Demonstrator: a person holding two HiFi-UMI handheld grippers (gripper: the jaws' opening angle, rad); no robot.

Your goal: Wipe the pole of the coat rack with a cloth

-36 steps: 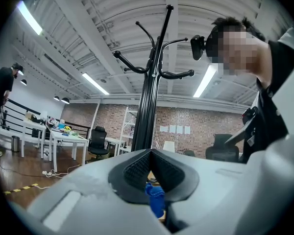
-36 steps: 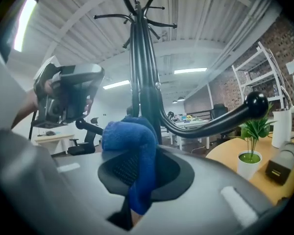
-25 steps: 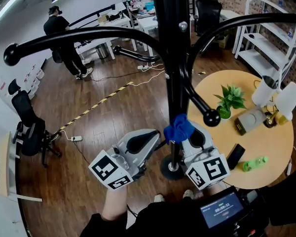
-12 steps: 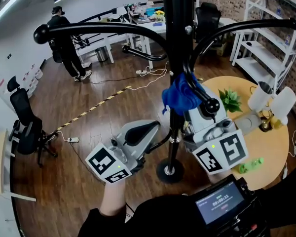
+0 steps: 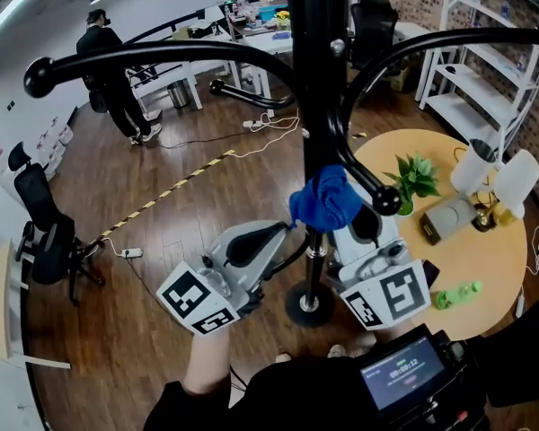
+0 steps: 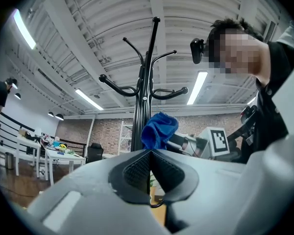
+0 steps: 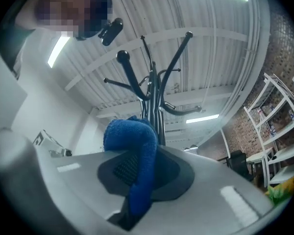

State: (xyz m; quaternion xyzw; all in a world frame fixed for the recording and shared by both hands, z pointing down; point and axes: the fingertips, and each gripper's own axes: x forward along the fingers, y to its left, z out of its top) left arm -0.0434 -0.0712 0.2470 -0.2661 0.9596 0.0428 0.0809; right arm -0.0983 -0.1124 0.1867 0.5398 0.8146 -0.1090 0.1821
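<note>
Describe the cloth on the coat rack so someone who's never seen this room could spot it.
Start at the tall black coat rack standing on the wood floor beside the round yellow table. Partway up its pole, under the curved arms, the cloth sits bunched against it, pinched in the right claw. It's the only bright blue thing there.

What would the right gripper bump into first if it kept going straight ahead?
Probably the coat rack's black pole: the right gripper points at it, so the blue cloth it holds would press on it first. They may already touch.
</note>
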